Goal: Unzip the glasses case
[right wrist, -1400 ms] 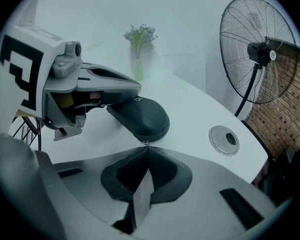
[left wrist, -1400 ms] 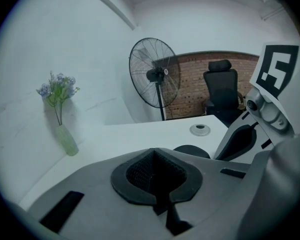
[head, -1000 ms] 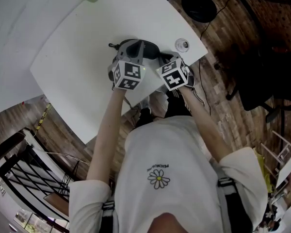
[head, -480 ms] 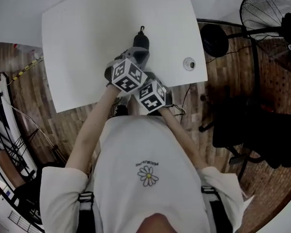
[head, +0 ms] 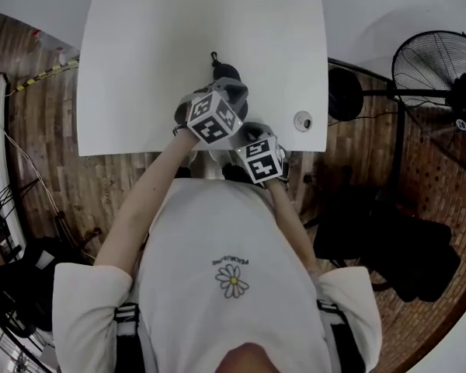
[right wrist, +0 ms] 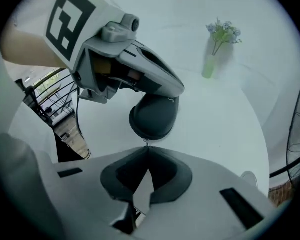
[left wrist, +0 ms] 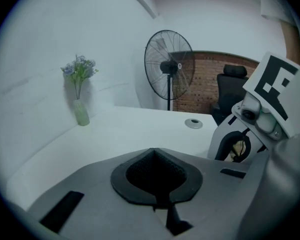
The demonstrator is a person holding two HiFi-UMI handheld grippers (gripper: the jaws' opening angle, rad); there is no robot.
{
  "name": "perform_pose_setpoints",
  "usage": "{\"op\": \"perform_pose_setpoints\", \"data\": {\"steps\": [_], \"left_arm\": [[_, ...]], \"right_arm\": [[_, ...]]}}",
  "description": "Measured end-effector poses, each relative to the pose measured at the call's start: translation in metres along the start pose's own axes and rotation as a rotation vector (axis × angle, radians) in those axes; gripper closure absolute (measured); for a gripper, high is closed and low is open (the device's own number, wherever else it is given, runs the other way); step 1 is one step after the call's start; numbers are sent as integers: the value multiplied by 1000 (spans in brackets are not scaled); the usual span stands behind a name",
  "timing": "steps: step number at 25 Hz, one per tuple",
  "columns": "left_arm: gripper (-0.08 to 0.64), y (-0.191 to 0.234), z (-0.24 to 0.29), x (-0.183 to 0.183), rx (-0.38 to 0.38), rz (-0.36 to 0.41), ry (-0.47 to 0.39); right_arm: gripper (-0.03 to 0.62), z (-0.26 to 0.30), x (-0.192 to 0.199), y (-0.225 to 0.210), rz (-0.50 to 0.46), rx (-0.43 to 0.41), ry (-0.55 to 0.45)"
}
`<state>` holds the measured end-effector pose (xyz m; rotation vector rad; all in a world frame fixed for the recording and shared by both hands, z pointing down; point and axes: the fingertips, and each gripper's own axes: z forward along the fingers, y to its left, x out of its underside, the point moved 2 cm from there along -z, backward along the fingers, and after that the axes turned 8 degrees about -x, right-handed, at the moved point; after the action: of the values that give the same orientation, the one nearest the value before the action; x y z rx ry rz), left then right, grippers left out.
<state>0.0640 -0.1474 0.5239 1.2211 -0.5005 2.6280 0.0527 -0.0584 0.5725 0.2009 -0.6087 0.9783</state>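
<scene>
right claw (right wrist: 147, 148) pinches zip pull (right wrist: 147, 142) of glasses case (right wrist: 155, 118) near table (right wrist: 215, 134) edge.

Office-like room: white desk (head: 140, 68) (cable grommet (head: 302, 120) at four o'clock), pedestal fan (head: 441, 80) at three o'clock, office chair (left wrist: 233, 86).

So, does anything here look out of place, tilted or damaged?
Nothing stands out. The flower vase stands upright on the white table, nothing is spilled, and the glasses case looks intact, clamped in the left gripper; the right gripper is shut on its zipper pull.
</scene>
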Motion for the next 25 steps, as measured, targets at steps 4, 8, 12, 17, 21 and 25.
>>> {"op": "perform_pose_setpoints", "data": {"steps": [4,8,12,17,21,25], "left_arm": [[548,7,-7,3,6,-68,6],[546,7,-16,0,-58,-46,1],[548,2,-19,8,-111,-68,-52],[548,2,-20,12,-134,-117,-72],[548,1,-19,12,-122,-137,-69],[548,2,-17,10,-115,-134,-58]], "right_arm": [[586,1,-4,5,-108,-31,13],[586,2,-5,4,-129,-49,11],[586,1,-3,0,-105,-49,6],[586,-1,-4,-10,-96,7,36],[586,0,-13,-31,-104,35,37],[585,11,-36,-59,-246,-29,9]]}}
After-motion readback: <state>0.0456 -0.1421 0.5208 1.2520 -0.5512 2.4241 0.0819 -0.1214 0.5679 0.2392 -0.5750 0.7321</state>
